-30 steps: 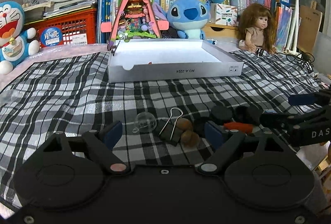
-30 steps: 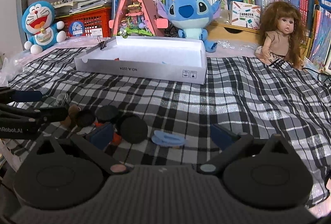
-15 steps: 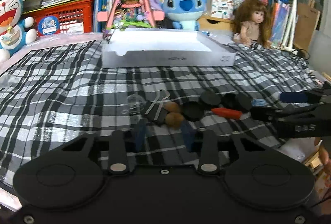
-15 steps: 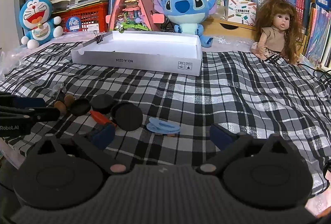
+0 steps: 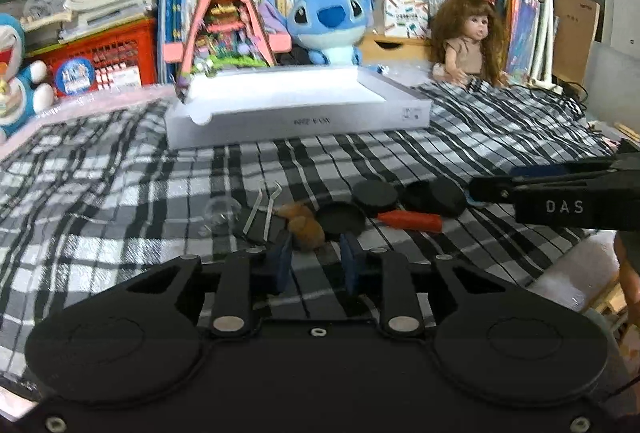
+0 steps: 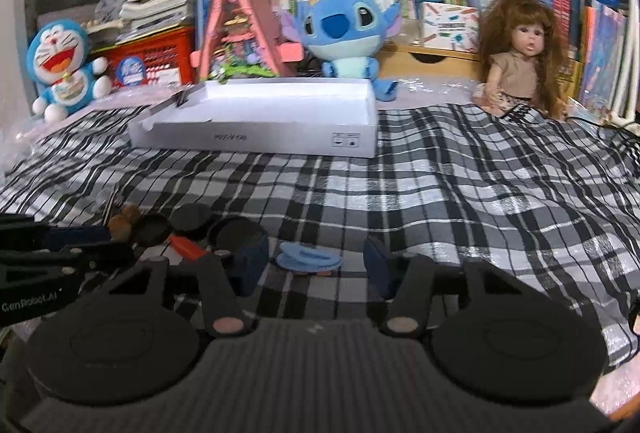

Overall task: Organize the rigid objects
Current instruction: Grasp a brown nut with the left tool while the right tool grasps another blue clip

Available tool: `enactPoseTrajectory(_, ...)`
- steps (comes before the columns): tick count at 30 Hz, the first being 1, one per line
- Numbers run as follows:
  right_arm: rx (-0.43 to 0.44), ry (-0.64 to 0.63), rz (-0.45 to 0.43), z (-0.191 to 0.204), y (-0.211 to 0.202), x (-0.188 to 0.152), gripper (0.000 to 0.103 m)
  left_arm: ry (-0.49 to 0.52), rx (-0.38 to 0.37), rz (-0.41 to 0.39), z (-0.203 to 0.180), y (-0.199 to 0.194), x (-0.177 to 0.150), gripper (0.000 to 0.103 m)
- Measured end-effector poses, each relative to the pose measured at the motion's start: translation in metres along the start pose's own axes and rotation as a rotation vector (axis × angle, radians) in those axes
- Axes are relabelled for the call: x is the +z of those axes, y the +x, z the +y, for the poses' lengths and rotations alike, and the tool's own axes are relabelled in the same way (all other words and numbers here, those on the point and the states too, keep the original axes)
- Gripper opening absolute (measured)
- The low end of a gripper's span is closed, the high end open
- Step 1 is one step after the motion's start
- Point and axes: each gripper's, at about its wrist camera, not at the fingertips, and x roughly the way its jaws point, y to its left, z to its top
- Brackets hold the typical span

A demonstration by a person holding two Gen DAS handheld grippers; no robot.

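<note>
Small rigid items lie in a row on the checked cloth: a clear dome [image 5: 222,215], a binder clip [image 5: 260,217], brown nut-like pieces [image 5: 307,227], black round caps [image 5: 374,193], a red-orange piece [image 5: 412,220]. My left gripper [image 5: 315,253] is closing, its blue pads narrow and just short of the brown pieces, not pressing them. My right gripper [image 6: 314,261] is also closing, with flat blue pieces [image 6: 310,258] lying between its fingertips, untouched. A shallow white box [image 5: 296,113] stands further back.
Behind the white box [image 6: 256,141] stand a pink triangular toy house [image 6: 236,29], a blue plush [image 6: 344,29], a doll [image 6: 520,61] and a Doraemon plush [image 6: 64,65]. Books and red crates fill the back. The cloth's near edge drops off at the right [image 5: 580,273].
Both grippers' jaws have narrowed from wide open. The left gripper has moved closer to the brown pieces; the right one has stayed over the blue pieces.
</note>
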Motion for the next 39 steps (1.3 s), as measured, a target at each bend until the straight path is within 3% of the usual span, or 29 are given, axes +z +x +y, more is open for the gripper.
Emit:
enactPoseTrajectory(12,-0.012,0.002,0.026,0.001,0.012,-0.002,0.059,0.059,0.0,-0.001,-0.001,0.014,0.001,0.029)
enactPoseTrajectory(14,-0.017,0.003,0.027,0.002,0.014,-0.003,0.058,0.066,0.003,-0.003,-0.002,0.014,0.001,0.022)
enactPoseTrajectory(16,-0.021,0.01,0.019,0.002,0.015,-0.005,0.055,0.076,0.017,-0.006,-0.003,0.014,0.0,0.019)
enactPoseTrajectory(18,-0.024,0.012,0.015,0.003,0.015,-0.005,0.042,0.065,0.012,-0.007,-0.002,0.012,-0.001,0.019)
enactPoseTrajectory(39,0.013,0.044,-0.003,0.004,0.012,0.02,0.043,-0.035,-0.007,-0.011,0.019,0.005,0.039,0.019)
